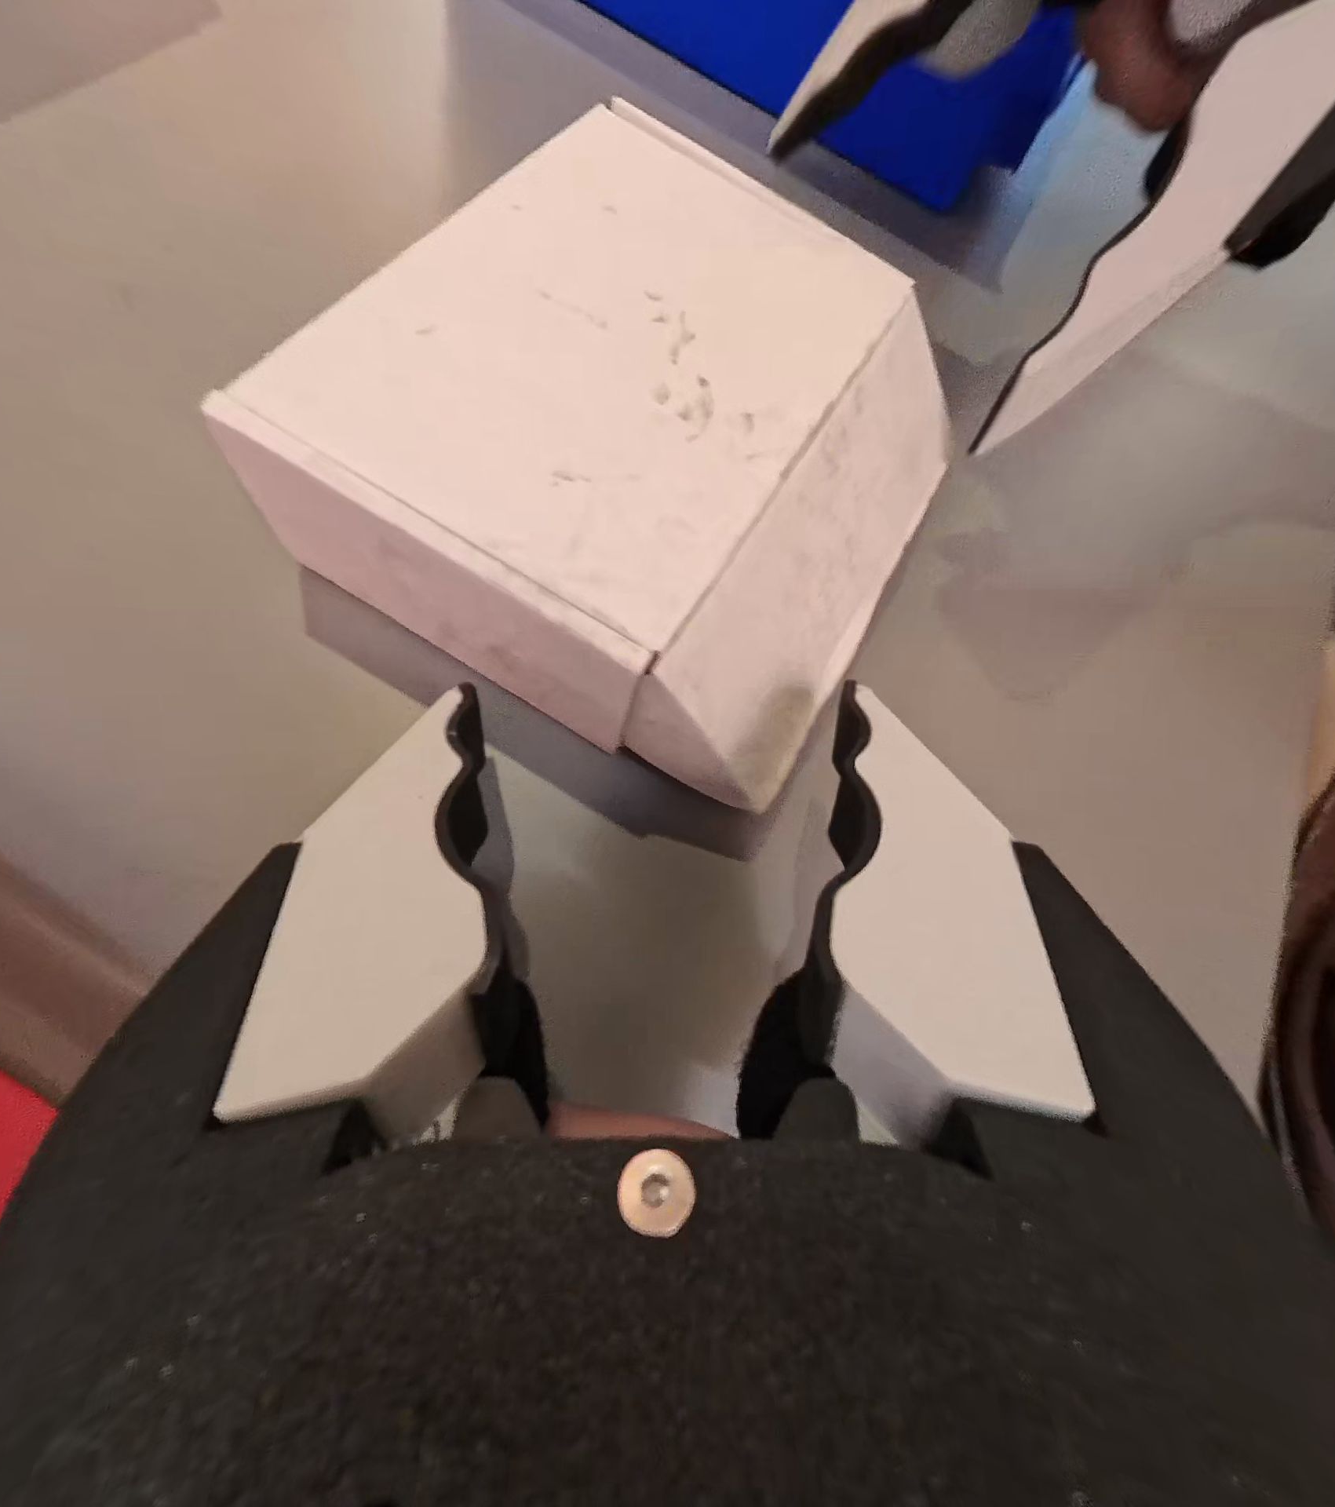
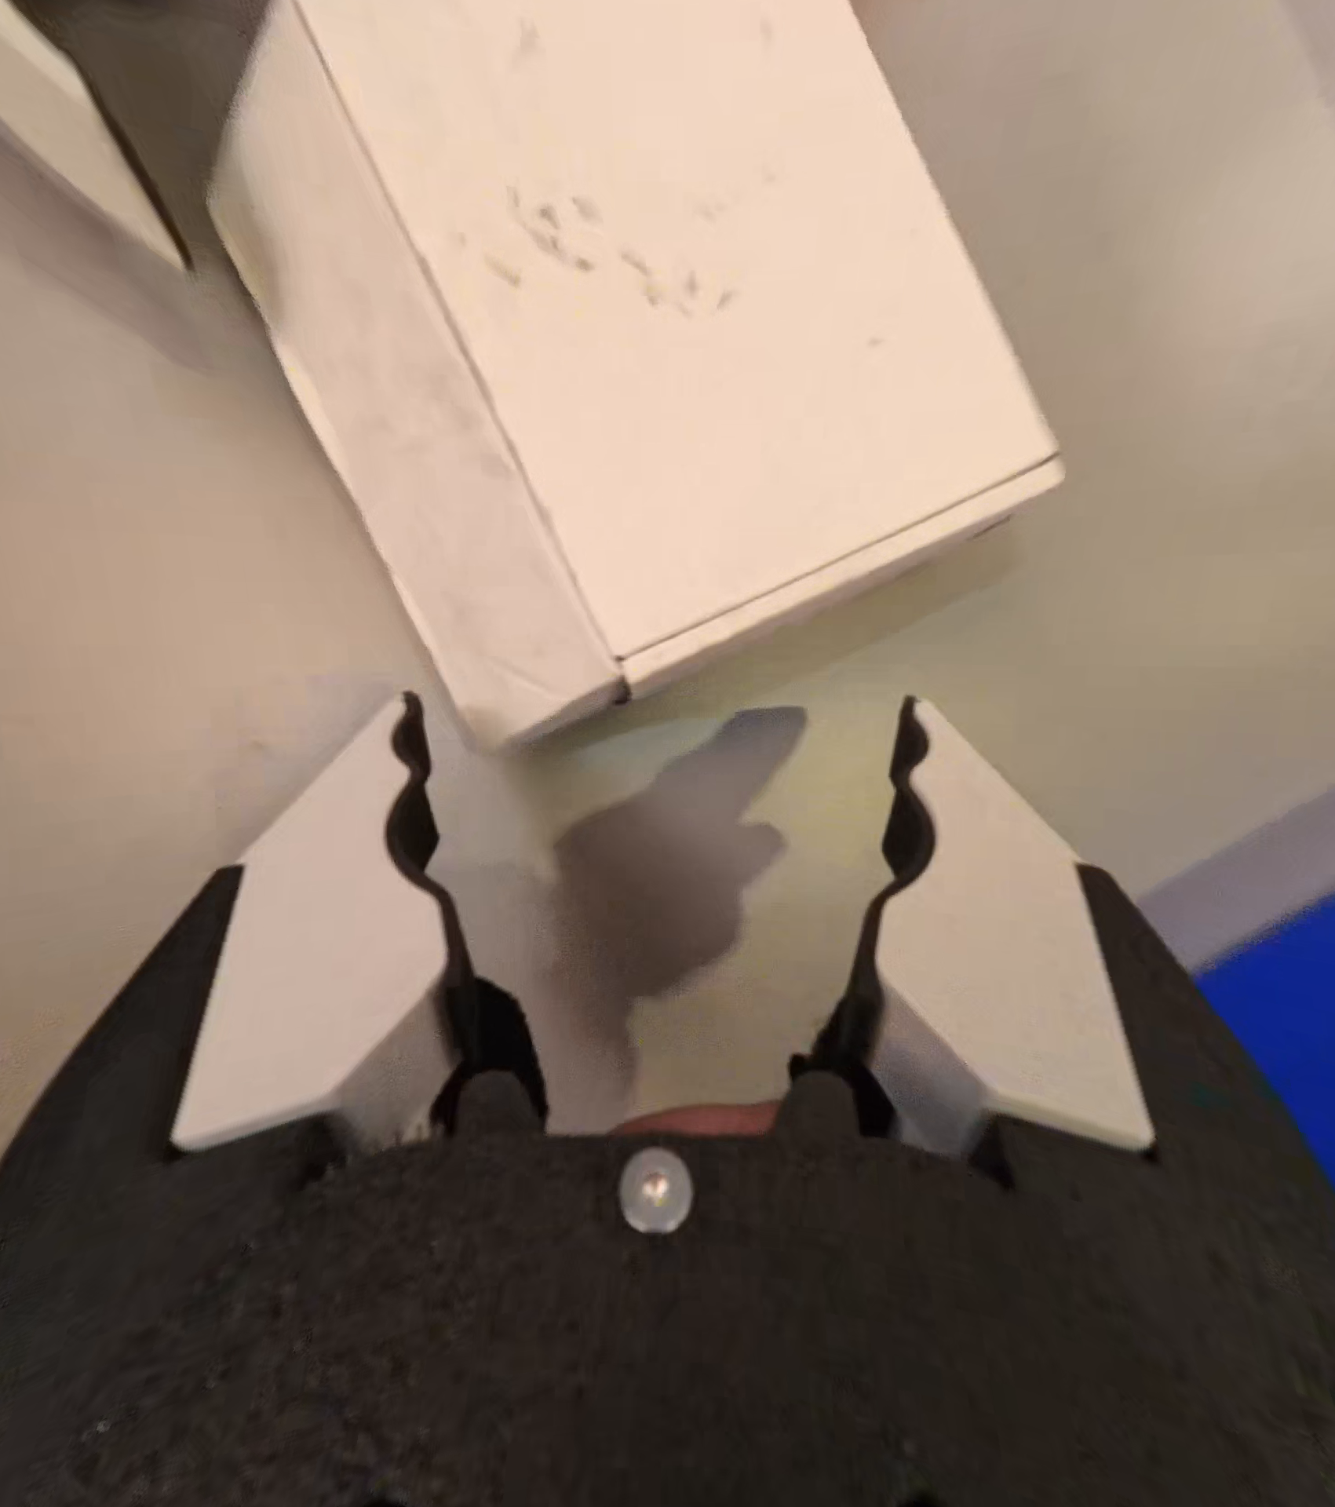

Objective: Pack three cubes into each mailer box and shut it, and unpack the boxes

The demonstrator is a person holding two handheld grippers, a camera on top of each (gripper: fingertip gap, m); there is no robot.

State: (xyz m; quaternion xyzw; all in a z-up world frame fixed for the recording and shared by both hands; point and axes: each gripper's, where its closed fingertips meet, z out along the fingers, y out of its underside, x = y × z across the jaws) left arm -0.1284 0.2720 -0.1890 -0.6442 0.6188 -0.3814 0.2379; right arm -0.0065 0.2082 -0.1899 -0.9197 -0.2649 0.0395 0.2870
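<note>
One white mailer box (image 1: pixel 566 424) sits lid-down-shut on the pale bench (image 1: pixel 77 367), its top scuffed with grey marks. The left gripper (image 1: pixel 656 701) hangs just short of the box's near corner, jaws spread wide with nothing between them — the corner pokes toward the gap without touching either finger. The right gripper (image 2: pixel 660 709) is likewise parted and empty, its fingertips just beside another corner of the box (image 2: pixel 647 326), apart from it. Bare bench lies open on both sides of the box. Beyond the box, a blue bin (image 1: pixel 876 122) stands close behind it, and its edge (image 2: pixel 1316 1019) shows again to one side in the right wrist view. Whatever the box contains is hidden by the lid. The box's far end is cut off in the right wrist view, and motion blur softens its edges.
</note>
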